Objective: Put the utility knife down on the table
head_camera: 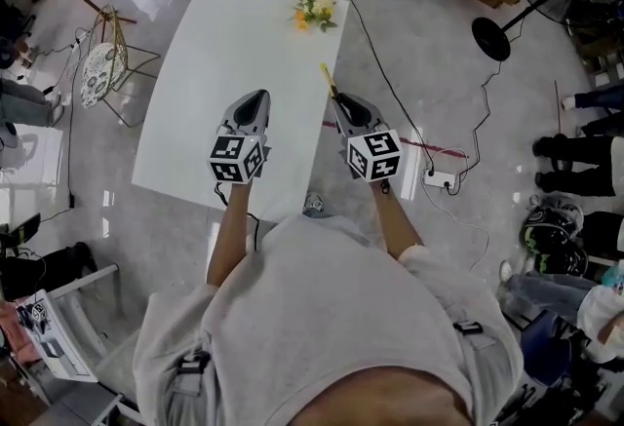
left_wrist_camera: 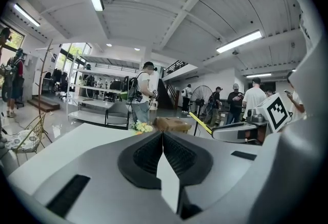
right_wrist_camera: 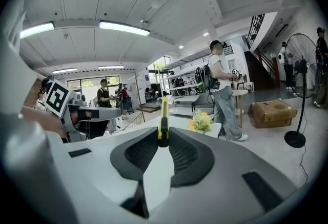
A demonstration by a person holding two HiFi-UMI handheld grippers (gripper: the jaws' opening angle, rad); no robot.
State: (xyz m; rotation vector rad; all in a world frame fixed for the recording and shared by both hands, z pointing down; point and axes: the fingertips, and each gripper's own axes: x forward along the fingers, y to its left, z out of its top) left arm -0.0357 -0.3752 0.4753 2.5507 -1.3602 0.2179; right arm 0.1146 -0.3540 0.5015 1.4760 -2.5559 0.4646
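The right gripper [right_wrist_camera: 163, 138] clamps a yellow utility knife [right_wrist_camera: 164, 114] at its tips, the knife jutting ahead above the white surface [head_camera: 224, 54]. The left gripper [left_wrist_camera: 163, 136] alongside is closed and empty. It is probably best to lower the knife flat before releasing.

We see the white worktop [head_camera: 224, 73] open from its near edge to its far edge, with room for a tool to pass along the left edge and the middle. A bunch of flowers [head_camera: 314, 5] occupies the far right corner. Our left tool [head_camera: 255, 97], jaws together, and our right tool [head_camera: 338, 100], clamped on the yellow utility knife [head_camera: 326, 76], hang side by side over the near half, the right one at the right edge. A wire stand [head_camera: 109, 58] flanks the left edge; a cable [head_camera: 390, 88] trails on the floor along the right.
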